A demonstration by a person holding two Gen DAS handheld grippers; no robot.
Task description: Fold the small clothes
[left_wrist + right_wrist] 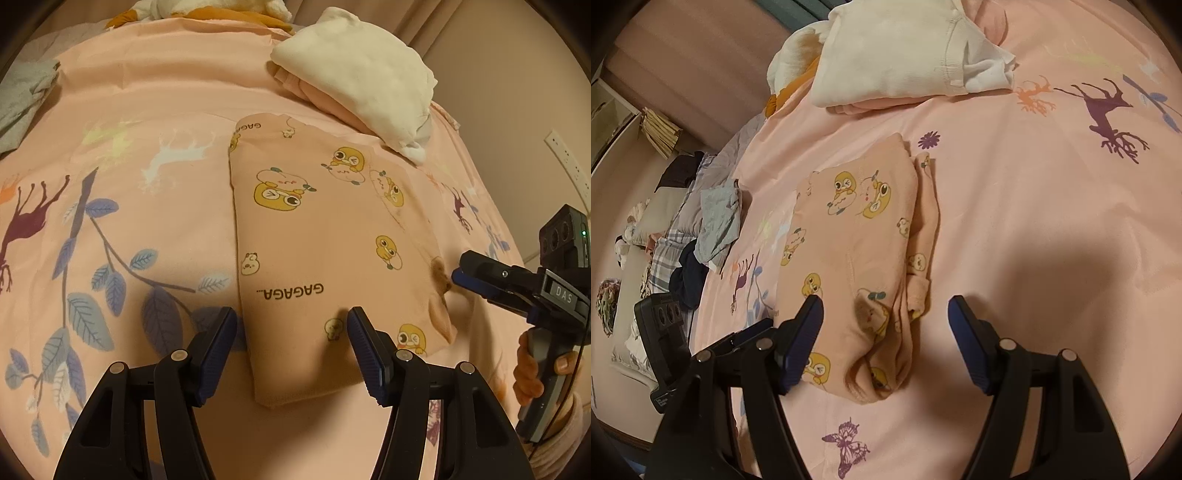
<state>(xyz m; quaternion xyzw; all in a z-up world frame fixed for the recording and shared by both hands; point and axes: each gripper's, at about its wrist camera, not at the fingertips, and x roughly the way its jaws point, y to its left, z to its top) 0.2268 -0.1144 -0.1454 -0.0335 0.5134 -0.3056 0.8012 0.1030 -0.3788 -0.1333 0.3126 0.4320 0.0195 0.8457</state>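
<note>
Left wrist view: left gripper (291, 332) jaws apart, empty, above the near end of the folded pink cartoon-print garment (325, 236) on the bedsheet (155, 110). Right wrist view: right gripper (885, 325) likewise apart, nothing clamped. Fold apparently just released; next, probably transfer to the folded stack (886, 59).

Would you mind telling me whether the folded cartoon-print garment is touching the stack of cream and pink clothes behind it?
Apart: the right wrist view shows bare bedsheet between the cartoon-print garment and the stack.
</note>
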